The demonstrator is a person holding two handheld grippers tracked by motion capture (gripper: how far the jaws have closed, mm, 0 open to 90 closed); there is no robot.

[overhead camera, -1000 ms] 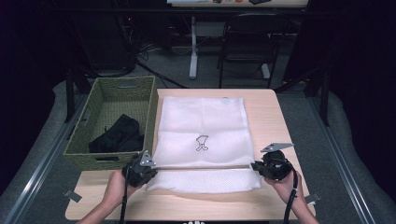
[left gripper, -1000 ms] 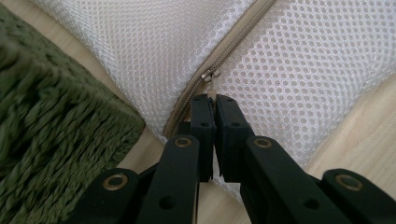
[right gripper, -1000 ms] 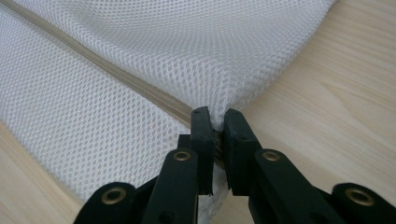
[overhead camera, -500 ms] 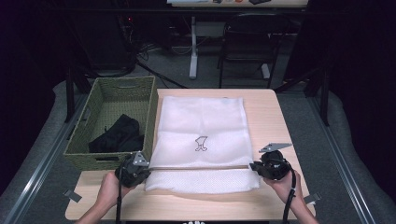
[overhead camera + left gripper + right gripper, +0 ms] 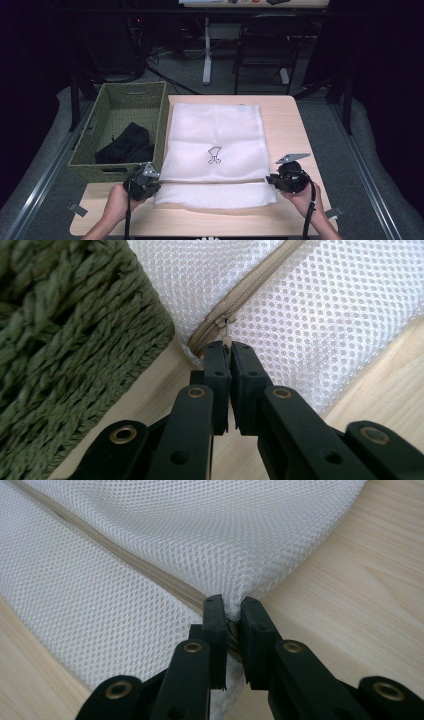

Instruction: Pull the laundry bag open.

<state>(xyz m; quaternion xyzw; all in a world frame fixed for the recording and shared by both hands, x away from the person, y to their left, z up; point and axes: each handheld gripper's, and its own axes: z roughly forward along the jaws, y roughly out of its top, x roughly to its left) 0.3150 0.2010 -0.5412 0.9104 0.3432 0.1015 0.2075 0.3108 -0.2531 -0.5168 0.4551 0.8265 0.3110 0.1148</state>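
Note:
A white mesh laundry bag (image 5: pixel 215 135) lies flat on the wooden table (image 5: pixel 285 120), its beige zipper (image 5: pixel 215 180) running across near the front edge. My left gripper (image 5: pixel 157 182) is at the zipper's left end, beside the basket. In the left gripper view the left gripper (image 5: pixel 229 347) is shut on the small zipper pull (image 5: pixel 228 335). My right gripper (image 5: pixel 271 180) is at the bag's right end. In the right gripper view the right gripper (image 5: pixel 232 605) is pinching the bag's corner (image 5: pixel 235 592) where the zipper (image 5: pixel 150 572) ends.
A green woven basket (image 5: pixel 160 107) stands on the table's left side, holding a black garment (image 5: pixel 127 145). Its wall (image 5: pixel 75 340) sits close to my left jaws. Bare wood shows right of the bag and in front of it. Chairs and cables are beyond the table.
The left gripper has edged slightly left along the zipper. The dark line between the two grippers has faded to a pale seam. The right gripper has stayed put.

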